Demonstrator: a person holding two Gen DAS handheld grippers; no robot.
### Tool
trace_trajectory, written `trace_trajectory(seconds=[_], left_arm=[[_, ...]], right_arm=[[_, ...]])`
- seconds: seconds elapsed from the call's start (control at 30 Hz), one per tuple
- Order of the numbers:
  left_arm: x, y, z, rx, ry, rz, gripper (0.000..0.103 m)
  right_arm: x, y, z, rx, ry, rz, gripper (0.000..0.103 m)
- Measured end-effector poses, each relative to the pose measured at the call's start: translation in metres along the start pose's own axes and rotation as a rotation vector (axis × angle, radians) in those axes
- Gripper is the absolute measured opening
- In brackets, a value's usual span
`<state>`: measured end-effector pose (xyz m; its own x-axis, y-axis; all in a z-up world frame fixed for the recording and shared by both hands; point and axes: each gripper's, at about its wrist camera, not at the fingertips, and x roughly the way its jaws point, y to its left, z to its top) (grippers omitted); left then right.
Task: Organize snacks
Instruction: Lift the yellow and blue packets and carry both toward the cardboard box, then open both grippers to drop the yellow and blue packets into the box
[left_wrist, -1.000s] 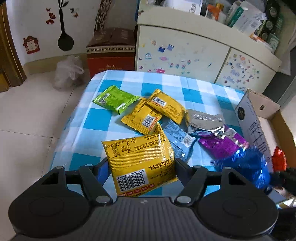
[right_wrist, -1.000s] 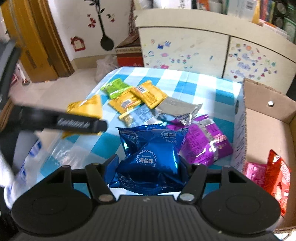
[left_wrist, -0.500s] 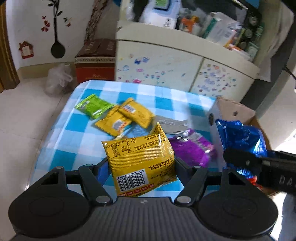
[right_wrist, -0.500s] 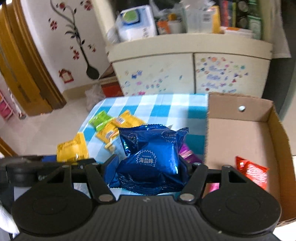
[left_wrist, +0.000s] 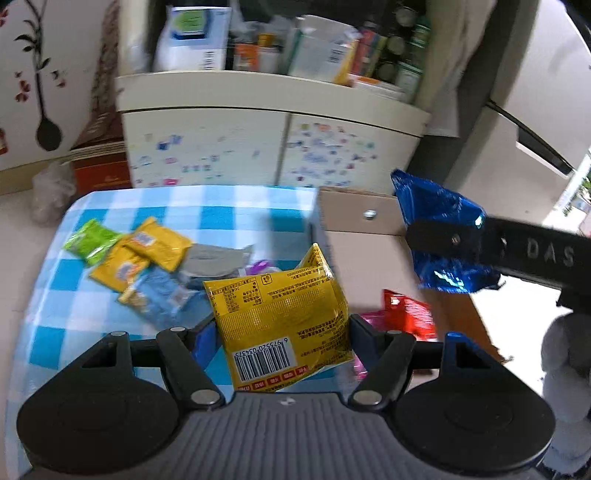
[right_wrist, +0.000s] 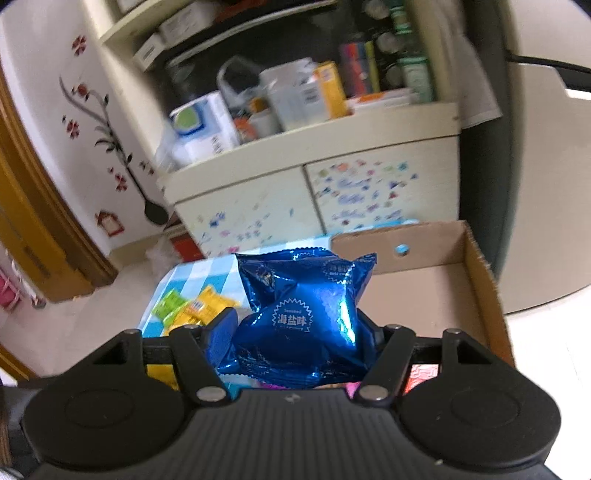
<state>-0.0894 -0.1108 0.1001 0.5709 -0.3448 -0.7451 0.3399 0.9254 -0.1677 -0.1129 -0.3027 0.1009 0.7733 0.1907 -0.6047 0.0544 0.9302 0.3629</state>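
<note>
Blurred shelf clutter (left_wrist: 295, 48) behind table (left_wrist: 229, 206)

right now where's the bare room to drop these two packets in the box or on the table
Brown cardboard box: its far floor under the back wall is bare; the red foil packet crowds the near part. Blue checked tablecloth: the far strip and near-left corner are bare; the middle is crowded around the green packet and small yellow packets.

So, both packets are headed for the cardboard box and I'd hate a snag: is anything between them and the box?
Nothing visible. The blue packet in the right gripper hangs at the cardboard box, whose top is open. The yellow packet in the left gripper sits beside its near wall.
</note>
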Motion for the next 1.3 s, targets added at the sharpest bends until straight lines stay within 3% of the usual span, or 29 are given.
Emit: trace_trajectory(seconds=[0.5,0.8,0.93,1.03,1.3], left_arm=[[0.046,-0.069,0.002,0.080,0.065,-0.081,0.076],[0.066,-0.100,-0.001,0.136,0.089,-0.092,0.077],[0.072,-0.106,0.000,0.158,0.083,-0.080,0.085],[0.072,-0.108,0.001,0.163,0.081,-0.068,0.095],[0.058,-0.100,0.004,0.166,0.062,-0.075,0.097]], right_arm=[[-0.013,-0.068,0.016,0.217,-0.028,-0.086,0.067],[-0.007,-0.080,0.020,0.284,-0.015,-0.112,0.068],[-0.005,-0.086,0.020,0.321,-0.018,-0.127,0.070],[-0.003,-0.091,0.021,0.363,-0.022,-0.131,0.082],[-0.005,-0.094,0.022,0.394,-0.043,-0.116,0.085]])
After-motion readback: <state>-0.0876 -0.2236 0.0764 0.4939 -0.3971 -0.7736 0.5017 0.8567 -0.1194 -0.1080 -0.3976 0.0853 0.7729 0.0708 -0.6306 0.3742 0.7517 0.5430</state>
